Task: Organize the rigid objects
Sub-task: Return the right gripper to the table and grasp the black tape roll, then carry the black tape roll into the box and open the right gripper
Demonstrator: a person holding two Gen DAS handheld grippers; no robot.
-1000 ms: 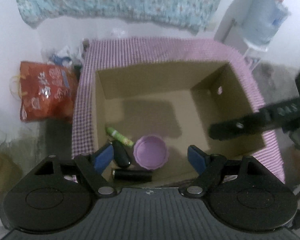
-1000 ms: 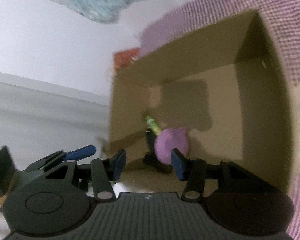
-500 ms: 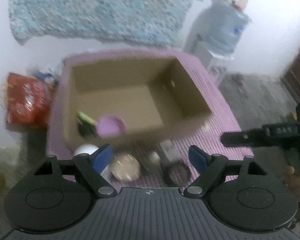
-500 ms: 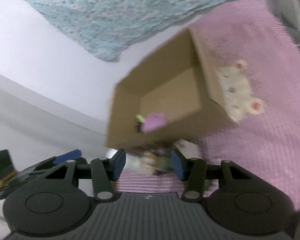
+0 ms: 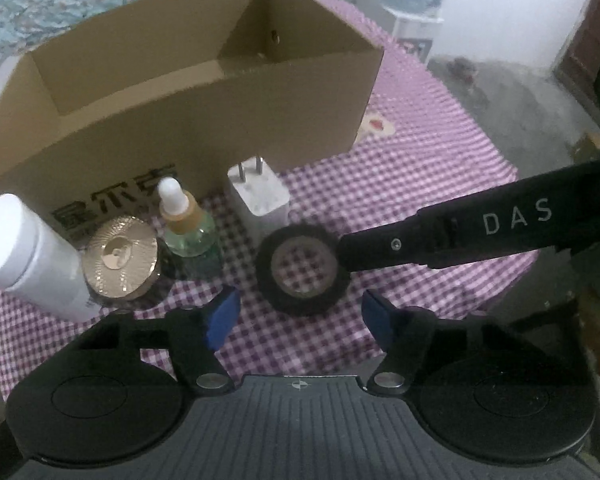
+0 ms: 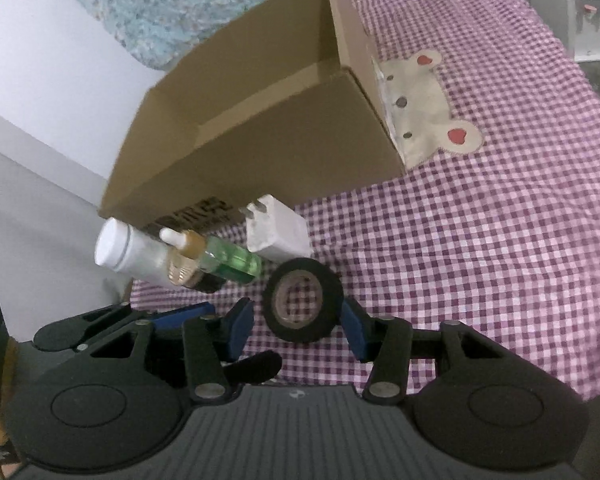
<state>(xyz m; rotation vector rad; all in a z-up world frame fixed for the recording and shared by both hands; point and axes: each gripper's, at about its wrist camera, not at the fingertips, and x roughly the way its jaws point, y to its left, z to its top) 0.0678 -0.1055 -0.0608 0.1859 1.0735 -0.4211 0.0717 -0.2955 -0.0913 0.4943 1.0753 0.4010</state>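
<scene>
A black tape roll [image 6: 302, 306] lies flat on the purple checked cloth [image 6: 480, 240]. It sits between the closing jaws of my right gripper [image 6: 298, 330]; the right pad is at its rim and the left pad stands slightly off. In the left wrist view the tape roll [image 5: 302, 266] is just ahead of my left gripper [image 5: 300, 316], whose jaws are closing on nothing. One right finger [image 5: 440, 236] reaches the roll's right side. Beside it stand a white charger [image 5: 260, 200], a green dropper bottle [image 5: 188, 224], a gold-lidded jar [image 5: 120, 252] and a white bottle [image 5: 28, 248].
An open cardboard box [image 5: 188, 120] stands right behind the row of items; its inside is hidden from here. A bear patch [image 6: 428, 92] marks the cloth to the box's right. The table edge drops to the floor at the right [image 5: 520, 92]. A left finger [image 6: 180, 317] lies at the table's left edge.
Both grippers have drawn back from over the box and sunk toward the items in front of it. The right jaws now straddle the tape roll. The left jaws have narrowed.
</scene>
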